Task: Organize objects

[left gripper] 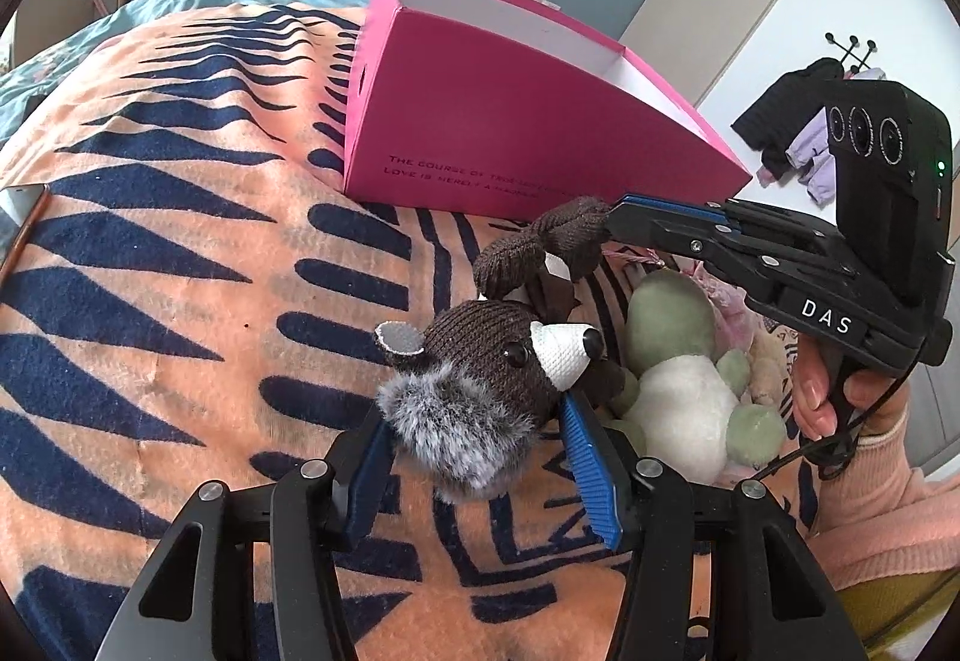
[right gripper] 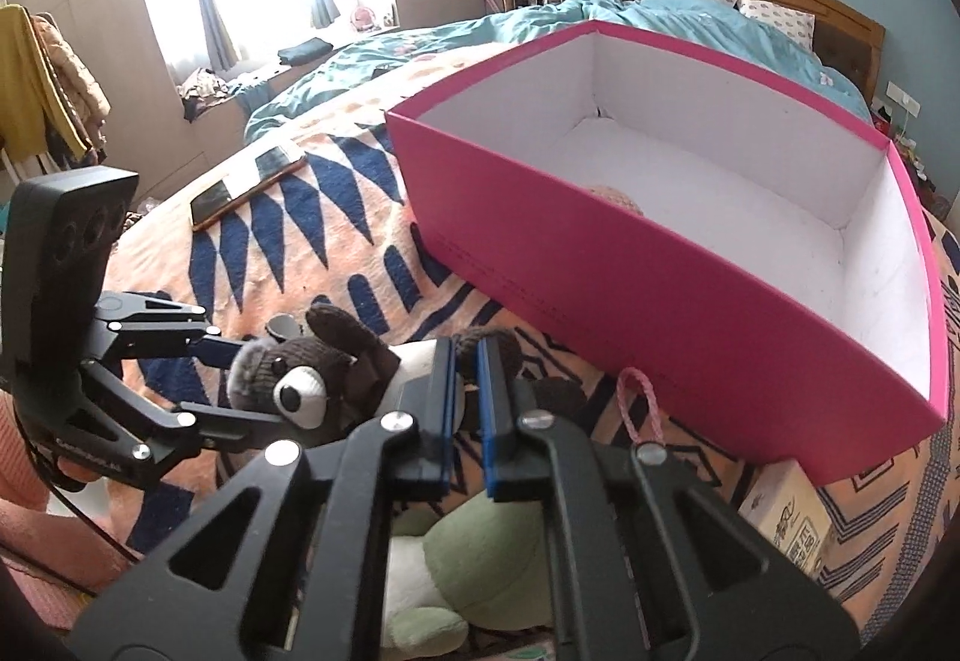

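Left gripper, seen from its own wrist camera, is clamped on the fuzzy grey head of a brown knitted plush animal, blue pads pressed against both sides. Right gripper is seen closed on a brown limb of the same toy, held by a hand in a pink sleeve; "DAS" is read on its body. A pink box is noted on the patterned blanket just behind the toy; its interior is largely hidden here, and the small print on its side is only partly legible ("THE COURSE OF TRUE…", "LOVE IS HERE"). A green-and-white plush is partly covered beside the toy. From the right wrist camera, the box is shown open, white-lined; only a beige rounded object, mostly hidden by the near wall, is seen inside. A carton with unreadable printing is cut off at lower right.
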### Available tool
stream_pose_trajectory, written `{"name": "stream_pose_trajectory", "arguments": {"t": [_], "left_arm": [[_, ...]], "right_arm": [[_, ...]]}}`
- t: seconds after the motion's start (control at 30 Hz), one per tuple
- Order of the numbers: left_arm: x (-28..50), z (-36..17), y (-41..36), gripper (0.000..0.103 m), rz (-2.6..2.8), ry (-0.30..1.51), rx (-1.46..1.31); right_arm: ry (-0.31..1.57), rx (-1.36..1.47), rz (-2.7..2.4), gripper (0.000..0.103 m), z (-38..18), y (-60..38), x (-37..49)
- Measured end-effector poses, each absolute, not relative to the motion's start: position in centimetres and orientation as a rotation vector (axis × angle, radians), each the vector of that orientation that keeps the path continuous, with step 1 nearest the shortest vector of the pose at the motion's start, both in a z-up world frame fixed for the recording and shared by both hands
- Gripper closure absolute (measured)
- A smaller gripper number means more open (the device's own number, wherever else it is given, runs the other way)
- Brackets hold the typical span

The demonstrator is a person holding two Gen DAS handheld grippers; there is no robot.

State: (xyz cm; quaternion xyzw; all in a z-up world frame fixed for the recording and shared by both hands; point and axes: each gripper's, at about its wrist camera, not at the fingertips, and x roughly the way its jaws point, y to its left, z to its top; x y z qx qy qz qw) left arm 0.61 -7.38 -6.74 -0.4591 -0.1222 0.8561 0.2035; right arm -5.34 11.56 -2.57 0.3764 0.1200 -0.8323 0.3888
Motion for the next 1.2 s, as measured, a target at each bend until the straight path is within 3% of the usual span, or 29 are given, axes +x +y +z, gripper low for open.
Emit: {"name": "stream_pose_trajectory", "arguments": {"t": [0.83,1.2], "left_arm": [[-0.7,-6.6,-7.8,0.048,2.41,-0.327,-1.289],[-0.3,-6.0,-7.4,0.049,2.421,-0.32,-1.271]], "right_arm": [[0.364,0.891,-2.132,0.095,-2.3,11.7,-4.3],[0.115,1.009,-2.041,0.097,-3.1,13.9,-7.6]]}}
